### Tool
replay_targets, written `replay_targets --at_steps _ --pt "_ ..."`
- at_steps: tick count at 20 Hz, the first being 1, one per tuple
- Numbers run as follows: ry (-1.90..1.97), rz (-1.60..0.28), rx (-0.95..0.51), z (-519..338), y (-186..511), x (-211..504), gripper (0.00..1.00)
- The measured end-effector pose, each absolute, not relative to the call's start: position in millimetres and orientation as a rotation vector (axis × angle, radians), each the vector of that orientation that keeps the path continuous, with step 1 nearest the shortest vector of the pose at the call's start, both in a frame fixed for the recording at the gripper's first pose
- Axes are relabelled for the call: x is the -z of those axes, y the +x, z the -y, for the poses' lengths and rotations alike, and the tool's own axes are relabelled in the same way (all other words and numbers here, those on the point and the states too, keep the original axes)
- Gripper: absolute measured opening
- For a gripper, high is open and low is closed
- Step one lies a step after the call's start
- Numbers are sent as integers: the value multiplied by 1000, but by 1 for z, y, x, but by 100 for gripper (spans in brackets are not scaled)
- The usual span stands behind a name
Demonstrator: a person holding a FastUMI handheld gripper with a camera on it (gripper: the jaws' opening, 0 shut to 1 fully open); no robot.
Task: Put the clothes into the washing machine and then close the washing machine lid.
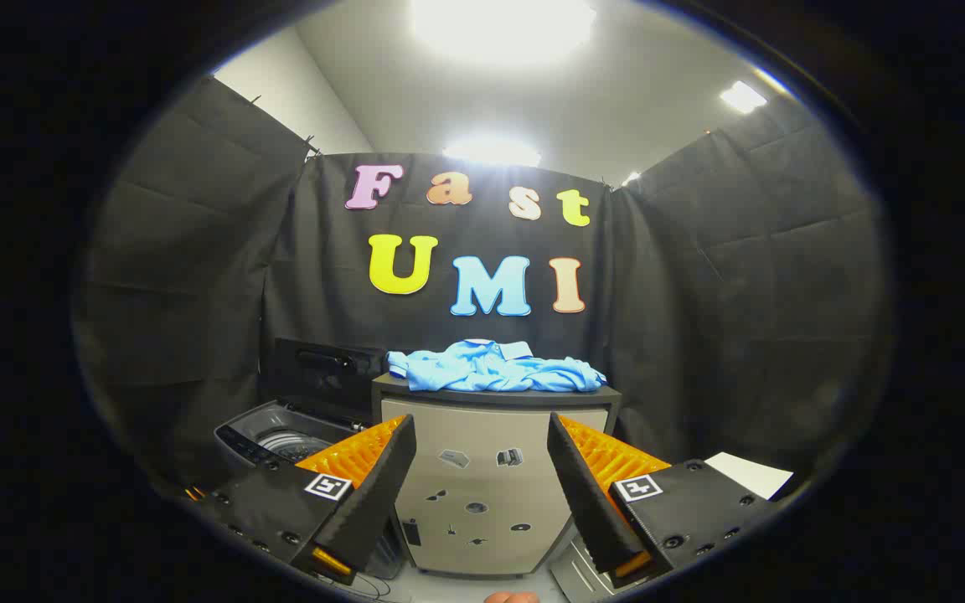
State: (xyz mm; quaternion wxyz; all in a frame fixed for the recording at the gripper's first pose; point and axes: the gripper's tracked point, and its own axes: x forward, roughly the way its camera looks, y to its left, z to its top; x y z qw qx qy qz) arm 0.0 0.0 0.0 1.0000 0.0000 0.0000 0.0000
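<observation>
1. Gripper view puts the light blue shirt (495,368) in front of you: it lies crumpled in a loose heap on the dark top of a beige cabinet (482,494), well beyond the fingers and in line with the gap between them. A collar or cuff shows at the top of the heap, and one end of the cloth hangs slightly over the cabinet's left edge.
2. Your gripper (481,444) holds nothing. Its jaws stand wide apart, and through the gap you see the cabinet's front, which carries several small dark marks or stickers too small to make out.
3. Each finger carries a square black-and-white marker on its base.
4. To the left of the cabinet, and lower than its top, you have the top-loading washing machine (281,440). Its opening shows behind the left finger, with the ridged drum visible inside.
5. The washing machine lid (319,377) stands raised and upright behind the opening, against the black cloth wall, with a handle near its upper edge.
6. A white sheet or board (750,473) lies at the right, just beyond the right finger's base.
7. Bright ceiling lights (499,25) shine above the booth.
</observation>
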Motion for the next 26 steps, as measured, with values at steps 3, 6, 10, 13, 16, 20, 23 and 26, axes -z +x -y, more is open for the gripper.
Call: replay_targets --at_steps 3,6,10,13,16,20,23,26 --pt "-2 4 -9 1 -3 -1 98" --pt "-8 6 -17 2 -5 -2 98" --pt "-8 16 -25 5 -6 -5 98" --pt "-26 23 -35 8 -6 -8 98" --pt "-37 28 -41 11 -6 -11 98" --pt "-50 29 -47 13 -3 -10 98" --pt "-56 31 -58 11 -2 -10 98" --pt "-58 23 -65 10 1 -9 98"
